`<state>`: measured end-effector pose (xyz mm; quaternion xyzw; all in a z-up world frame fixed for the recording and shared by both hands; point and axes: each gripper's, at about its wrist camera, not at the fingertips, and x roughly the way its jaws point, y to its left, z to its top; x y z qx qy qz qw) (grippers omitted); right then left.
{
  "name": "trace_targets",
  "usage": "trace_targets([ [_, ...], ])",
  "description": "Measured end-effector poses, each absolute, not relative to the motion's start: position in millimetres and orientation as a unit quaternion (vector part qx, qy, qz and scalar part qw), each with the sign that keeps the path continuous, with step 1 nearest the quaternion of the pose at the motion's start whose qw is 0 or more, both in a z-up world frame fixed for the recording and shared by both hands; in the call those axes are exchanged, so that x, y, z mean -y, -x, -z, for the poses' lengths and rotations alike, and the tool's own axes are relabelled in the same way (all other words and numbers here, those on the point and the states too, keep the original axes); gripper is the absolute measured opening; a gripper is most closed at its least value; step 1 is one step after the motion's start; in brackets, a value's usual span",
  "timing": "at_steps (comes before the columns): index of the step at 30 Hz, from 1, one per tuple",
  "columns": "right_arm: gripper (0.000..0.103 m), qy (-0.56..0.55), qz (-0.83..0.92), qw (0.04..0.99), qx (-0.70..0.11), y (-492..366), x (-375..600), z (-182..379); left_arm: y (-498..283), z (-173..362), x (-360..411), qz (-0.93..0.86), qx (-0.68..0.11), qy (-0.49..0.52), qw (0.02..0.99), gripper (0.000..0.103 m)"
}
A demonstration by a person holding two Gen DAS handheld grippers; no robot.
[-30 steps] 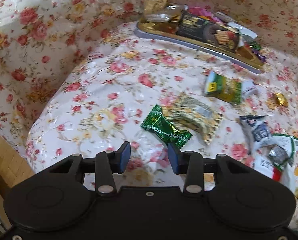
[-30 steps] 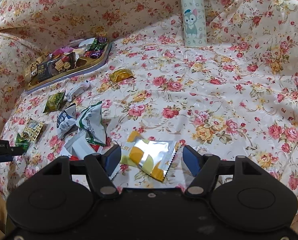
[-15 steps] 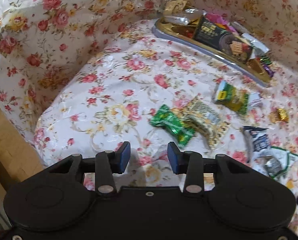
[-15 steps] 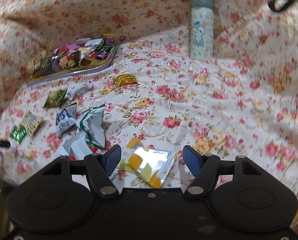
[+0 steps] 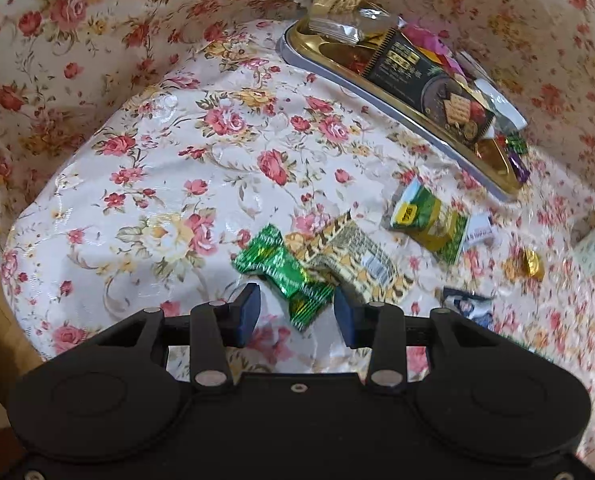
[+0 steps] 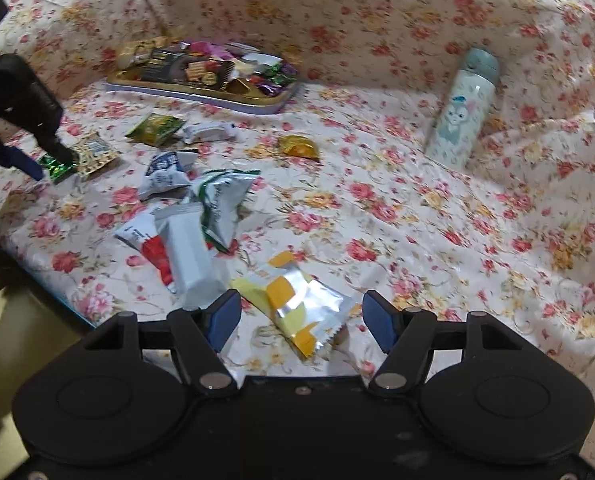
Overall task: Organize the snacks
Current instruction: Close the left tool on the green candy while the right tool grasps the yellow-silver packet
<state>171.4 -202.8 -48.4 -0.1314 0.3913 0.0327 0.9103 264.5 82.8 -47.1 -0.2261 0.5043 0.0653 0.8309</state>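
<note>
On the flowered cloth lies a green foil candy [image 5: 283,274], its near end between the fingers of my left gripper [image 5: 297,314]. That gripper is open and its blue pads stand clear of the wrapper. From the right wrist view the left gripper [image 6: 47,162] hovers over the same candy [image 6: 59,166] at the far left. A yellow and silver packet [image 6: 297,308] lies between the fingers of my right gripper [image 6: 302,318]. Its jaws are closing but the pads are not touching the packet. The gold tray [image 5: 337,80] at the back holds several snacks.
Loose snacks lie scattered: a tiger-striped packet [image 5: 357,260], a green and yellow packet [image 5: 429,224], a gold candy [image 5: 531,264], a white packet [image 6: 189,256] and a green-white one [image 6: 221,204]. A pale bottle [image 6: 463,116] stands at the right. The table edge [image 6: 37,276] runs close at lower left.
The left gripper has moved in on the green candy, which now lies between its fingers. Both views have rolled. The right gripper's jaws stand slightly narrower around the yellow packet.
</note>
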Motion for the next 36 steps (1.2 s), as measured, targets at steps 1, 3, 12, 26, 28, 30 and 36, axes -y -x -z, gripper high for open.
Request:
trace_targets([
  [1, 0.069, 0.135, -0.035, 0.91, -0.39, -172, 201, 49, -267, 47, -84, -0.066, -0.505, 0.231, 0.829, 0.048],
  [3, 0.069, 0.141, -0.041, 0.909, -0.389, -174, 200, 49, -271, 47, -86, -0.069, -0.505, 0.238, 0.827, 0.048],
  [12, 0.069, 0.162, -0.073, 0.9, -0.399, -185, 203, 59, -281, 47, -84, -0.049, -0.524, 0.192, 0.828, 0.048],
  [26, 0.067, 0.12, -0.088, 0.897, -0.417, -209, 219, 73, -274, 48, -68, 0.005, -0.522, 0.075, 0.85, 0.037],
  [28, 0.065, 0.109, -0.091, 0.897, -0.419, -211, 220, 73, -273, 47, -69, 0.012, -0.522, 0.074, 0.85, 0.037],
  [30, 0.064, 0.101, -0.095, 0.896, -0.421, -213, 221, 73, -272, 47, -68, 0.016, -0.521, 0.071, 0.85, 0.037],
  [36, 0.045, 0.101, -0.1, 0.89, -0.433, -207, 215, 71, -265, 46, -63, 0.035, -0.528, 0.054, 0.847, 0.037],
])
